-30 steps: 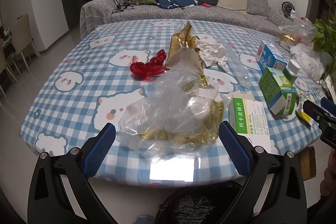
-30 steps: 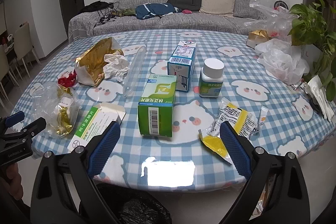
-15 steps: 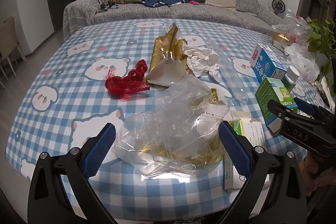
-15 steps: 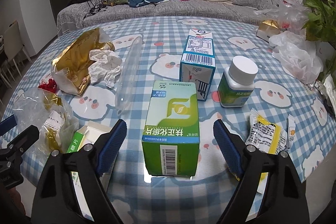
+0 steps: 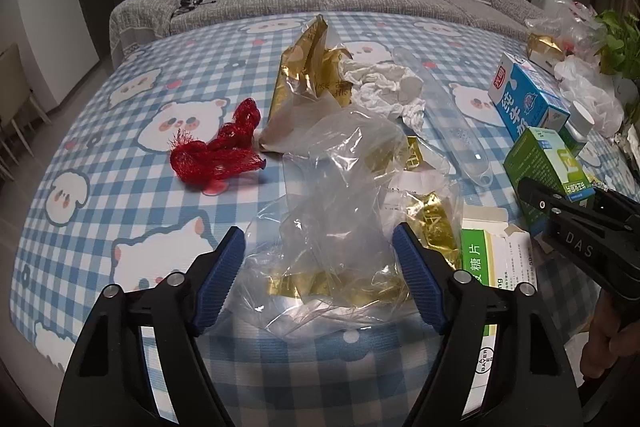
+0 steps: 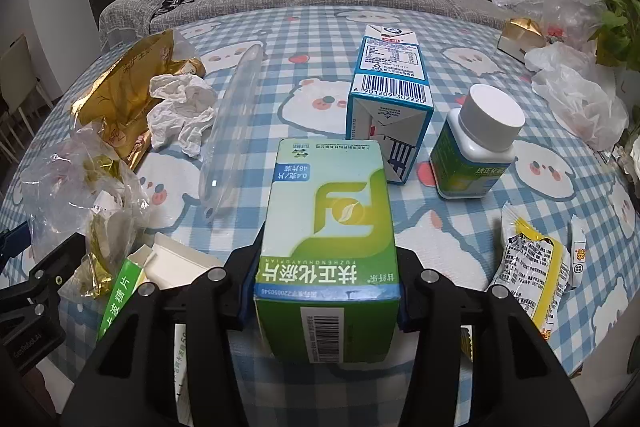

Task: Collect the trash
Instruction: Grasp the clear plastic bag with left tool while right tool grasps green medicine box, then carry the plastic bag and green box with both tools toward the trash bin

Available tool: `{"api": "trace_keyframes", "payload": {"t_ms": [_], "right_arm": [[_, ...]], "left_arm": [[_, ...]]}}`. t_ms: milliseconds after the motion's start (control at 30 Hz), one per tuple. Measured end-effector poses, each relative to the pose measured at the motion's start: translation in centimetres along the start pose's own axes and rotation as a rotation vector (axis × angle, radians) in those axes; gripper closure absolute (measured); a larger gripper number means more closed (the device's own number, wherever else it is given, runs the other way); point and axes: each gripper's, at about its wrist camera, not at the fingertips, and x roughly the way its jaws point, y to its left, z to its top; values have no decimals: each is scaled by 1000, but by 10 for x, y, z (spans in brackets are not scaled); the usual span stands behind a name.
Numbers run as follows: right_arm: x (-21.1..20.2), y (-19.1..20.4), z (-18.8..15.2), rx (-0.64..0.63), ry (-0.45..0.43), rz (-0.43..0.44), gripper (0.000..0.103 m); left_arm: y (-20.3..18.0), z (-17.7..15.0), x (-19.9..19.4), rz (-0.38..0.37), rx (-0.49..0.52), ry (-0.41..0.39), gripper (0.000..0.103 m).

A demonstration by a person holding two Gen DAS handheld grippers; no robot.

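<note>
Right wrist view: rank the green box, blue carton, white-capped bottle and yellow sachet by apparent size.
1. green box, between the right gripper fingers, inflated by nearness.
2. blue carton.
3. white-capped bottle and yellow sachet: too alike to rank.

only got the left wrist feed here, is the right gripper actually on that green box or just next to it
Observer: The right gripper is shut on the green box, one finger against each side.
Operator: anything behind the box i cant see from here
Observer: A white-capped bottle stands upright to the right of the blue milk carton, apart from it.
Operator: more trash on that side?
Observer: Yes, a yellow snack wrapper lies flat near the table's right edge, with a small white sachet beside it.
Operator: and my left gripper?
Observer: The left gripper is open, its fingers either side of the clear plastic bag.
</note>
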Motion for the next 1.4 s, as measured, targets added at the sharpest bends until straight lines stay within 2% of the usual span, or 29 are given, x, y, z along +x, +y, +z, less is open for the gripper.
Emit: {"api": "trace_keyframes", "payload": {"t_ms": [67, 133, 167, 233, 333, 533, 900, 1400], "right_arm": [[0, 0, 0, -4, 0, -1, 56], [0, 0, 1, -9, 0, -4, 57], [0, -1, 1, -9, -1, -4, 57], [0, 0, 1, -9, -2, -4, 57], [-1, 0, 1, -13, -3, -8, 57], [-8, 0, 0, -20, -18, -12, 57], [-37, 0, -10, -30, -48, 0, 57], [-90, 1, -44, -48, -82, 21, 57]], "left_arm": [[-1, -1, 3, -16, -3, 18, 42], [-1, -1, 4, -35, -9, 30, 56], [-1, -1, 5, -45, -15, 35, 59], [-1, -2, 4, -63, -21, 40, 72], [1, -2, 2, -74, -34, 36, 79], [5, -3, -5, -99, -60, 20, 82], [8, -11, -38, -81, -72, -27, 83], [10, -49, -91, -58, -99, -61, 83]]}}
